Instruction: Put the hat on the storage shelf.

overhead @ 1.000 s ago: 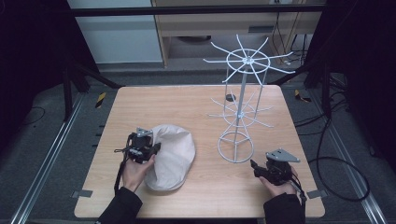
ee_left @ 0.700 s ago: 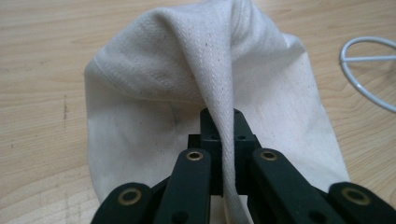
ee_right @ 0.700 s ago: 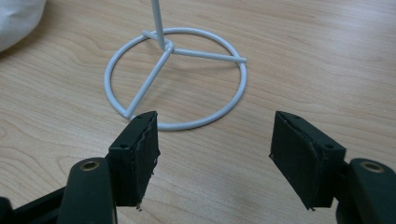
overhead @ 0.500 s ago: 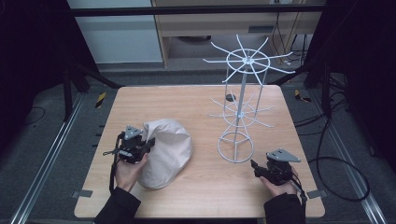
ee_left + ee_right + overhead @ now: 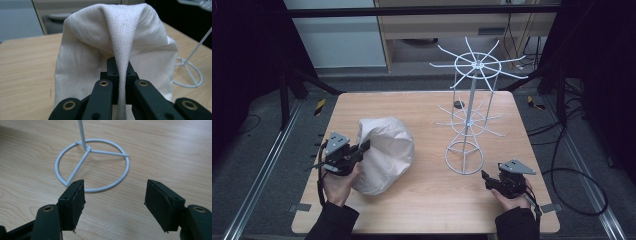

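Left tool (image 5: 362,148): lower left of the high view, jaws clamped on a pinched fold of the white cloth bag (image 5: 384,152).
Bag: left half of the worktop (image 5: 427,105), bulging up and to the right of that tool; in the left tool's view the fold (image 5: 122,75) runs down between the jaws.
Right tool (image 5: 113,202): lower right, jaws wide apart, holding nothing.
Wire rack (image 5: 472,110): right of centre; its ring base (image 5: 92,165) lies just ahead of the right tool.

cloth hat (image 5: 384,152) on table (image 5: 422,107) left, wire rack (image 5: 472,120) standing right
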Action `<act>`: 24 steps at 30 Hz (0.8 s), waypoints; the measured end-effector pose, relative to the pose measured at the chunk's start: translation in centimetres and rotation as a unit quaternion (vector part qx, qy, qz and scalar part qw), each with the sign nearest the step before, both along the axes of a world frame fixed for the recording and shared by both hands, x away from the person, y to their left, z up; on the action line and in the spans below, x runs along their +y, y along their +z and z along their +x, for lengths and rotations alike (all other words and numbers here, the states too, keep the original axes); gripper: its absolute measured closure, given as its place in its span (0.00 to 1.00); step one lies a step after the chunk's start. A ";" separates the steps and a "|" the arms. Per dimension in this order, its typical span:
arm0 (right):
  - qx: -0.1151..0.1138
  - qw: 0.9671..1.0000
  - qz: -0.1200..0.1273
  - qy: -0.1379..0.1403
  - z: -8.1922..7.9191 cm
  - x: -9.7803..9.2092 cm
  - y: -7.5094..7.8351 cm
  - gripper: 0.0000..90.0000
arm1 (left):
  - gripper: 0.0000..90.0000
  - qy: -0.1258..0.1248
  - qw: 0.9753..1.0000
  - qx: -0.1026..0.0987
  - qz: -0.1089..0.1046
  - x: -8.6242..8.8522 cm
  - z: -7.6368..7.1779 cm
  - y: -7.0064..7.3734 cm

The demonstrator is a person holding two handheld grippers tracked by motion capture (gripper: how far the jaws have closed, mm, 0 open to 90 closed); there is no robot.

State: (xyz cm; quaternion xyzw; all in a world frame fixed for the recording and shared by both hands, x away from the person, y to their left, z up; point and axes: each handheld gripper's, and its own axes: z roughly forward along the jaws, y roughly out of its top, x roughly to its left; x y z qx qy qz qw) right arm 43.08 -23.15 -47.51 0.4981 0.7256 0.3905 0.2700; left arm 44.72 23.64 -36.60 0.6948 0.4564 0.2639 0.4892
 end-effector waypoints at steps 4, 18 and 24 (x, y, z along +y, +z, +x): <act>-0.006 1.000 0.001 0.000 0.0 -0.2 0.1 0.36 | 0.98 -0.001 0.999 -0.032 -0.018 0.4 -1.0 1.4; -0.007 1.000 -0.003 0.001 0.0 -0.2 0.0 0.35 | 0.98 -0.009 0.994 -0.082 -0.065 1.4 -2.9 3.8; -0.008 1.000 -0.002 0.001 -0.1 -0.2 0.1 0.35 | 0.98 -0.014 0.992 -0.102 -0.077 1.5 -3.6 4.7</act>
